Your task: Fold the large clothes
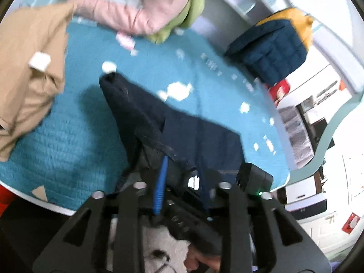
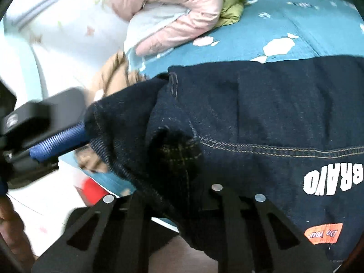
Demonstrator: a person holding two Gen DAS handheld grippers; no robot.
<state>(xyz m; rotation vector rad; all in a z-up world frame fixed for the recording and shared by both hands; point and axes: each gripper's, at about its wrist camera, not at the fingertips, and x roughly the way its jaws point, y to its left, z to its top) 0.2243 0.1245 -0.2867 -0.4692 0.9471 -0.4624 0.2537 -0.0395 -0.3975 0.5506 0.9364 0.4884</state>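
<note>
A dark navy denim jacket (image 1: 157, 122) with white "BRAVO" lettering lies on the teal bedspread (image 1: 75, 141). It also fills the right wrist view (image 2: 261, 122). My left gripper (image 1: 179, 177) is shut on a bunched fold of the jacket, its blue pad against the denim. My right gripper (image 2: 175, 170) is shut on another fold of the jacket near the bed's edge; its fingertips are buried in cloth. The left gripper's blue finger (image 2: 56, 141) enters the right wrist view from the left, pinching the jacket.
A tan garment (image 1: 29, 72) lies at the left of the bed. A pink and green jacket pile (image 1: 145, 9) sits at the far side. A folded blue and yellow quilted jacket (image 1: 275, 47) rests at the far right. Furniture stands beyond the bed edge (image 1: 318, 154).
</note>
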